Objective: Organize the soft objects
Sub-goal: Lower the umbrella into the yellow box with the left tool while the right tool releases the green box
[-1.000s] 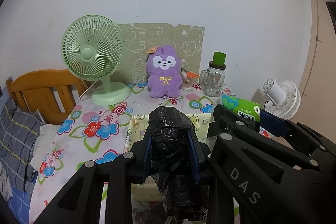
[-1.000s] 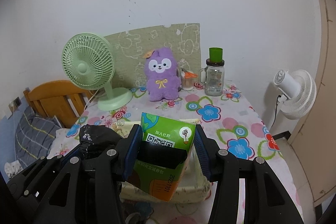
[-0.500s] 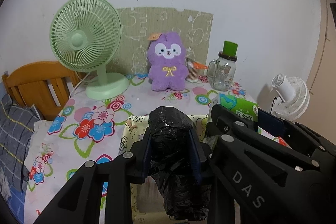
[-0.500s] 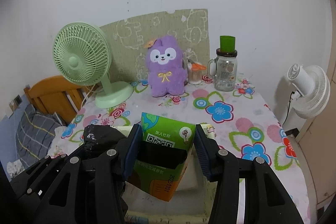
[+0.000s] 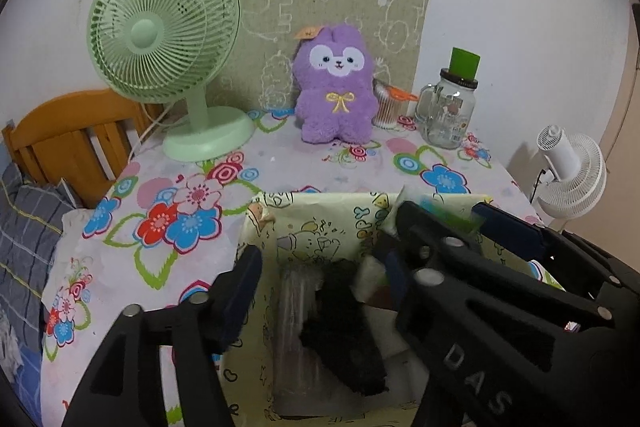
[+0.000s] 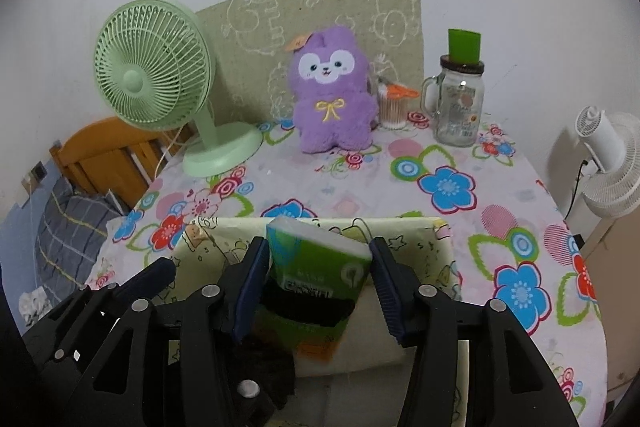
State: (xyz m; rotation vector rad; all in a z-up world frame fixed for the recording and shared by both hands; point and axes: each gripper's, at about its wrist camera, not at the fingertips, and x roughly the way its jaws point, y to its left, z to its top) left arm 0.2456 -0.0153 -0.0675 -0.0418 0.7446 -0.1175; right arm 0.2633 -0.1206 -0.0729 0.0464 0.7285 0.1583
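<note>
while both tilt downward over the bin, left tool and right tool are opening.

white letters "das" on the black arm of the right gripper in the left wrist view, blurred qr code and small print on the green tissue pack, unreadable, perhaps chinese characters, jar label illegible

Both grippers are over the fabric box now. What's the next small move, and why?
Probably lift both clear. The left gripper is opening, and the black bag roll already lies loose in the fabric box. The right gripper is opening too, and the green tissue pack sits between its pads, over the box.
</note>
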